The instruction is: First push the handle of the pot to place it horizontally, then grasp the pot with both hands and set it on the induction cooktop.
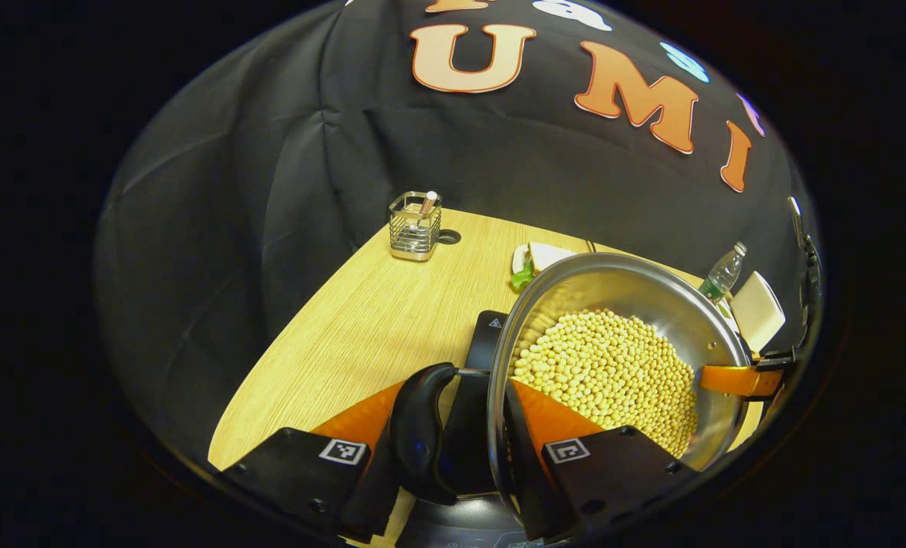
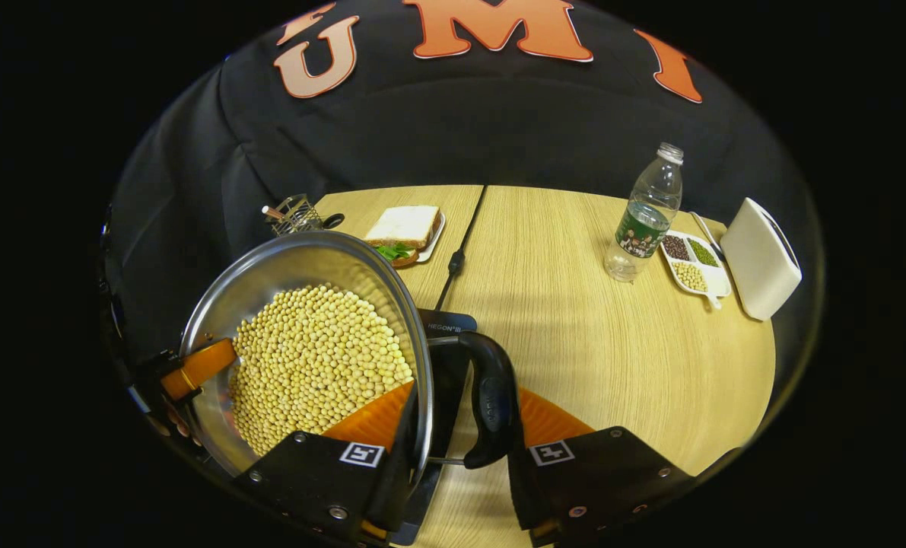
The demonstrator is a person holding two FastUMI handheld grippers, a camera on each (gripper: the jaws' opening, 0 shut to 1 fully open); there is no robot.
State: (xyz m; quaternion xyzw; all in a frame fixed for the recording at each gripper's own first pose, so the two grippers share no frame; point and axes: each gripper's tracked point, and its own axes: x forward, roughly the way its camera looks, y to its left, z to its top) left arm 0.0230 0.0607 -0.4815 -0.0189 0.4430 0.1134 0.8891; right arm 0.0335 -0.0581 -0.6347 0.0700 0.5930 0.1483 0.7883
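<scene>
From the left gripper view I see my left gripper (image 1: 453, 426) set astride the pot's (image 1: 650, 297) near side: one finger lies outside the black side handle (image 1: 422, 426), the other reaches over the rim onto the inner wall, so handle and rim sit between the two. I judge it clamped on the pot there, though the actual contact faces are hidden from me. The pot, a wide steel one loaded with pale beans (image 1: 608, 373), appears raised and tilted above the black induction cooktop (image 1: 468, 396); I cannot tell whether its base touches the glass. From the right gripper view, my right gripper (image 2: 453, 434) mirrors this on the opposite side, with one finger inside the rim against the beans (image 2: 312, 365) and the other outside the second black handle (image 2: 494, 403), pinching the pot (image 2: 285, 262) likewise. The cooktop (image 2: 445, 358) shows beneath the pot's edge there. On the wooden table (image 2: 574, 342) stand a water bottle (image 2: 645, 217), a divided dish of beans (image 2: 692, 266), a white box (image 2: 761, 259), a sandwich plate (image 2: 407, 232) and a wire holder (image 2: 297, 215).
</scene>
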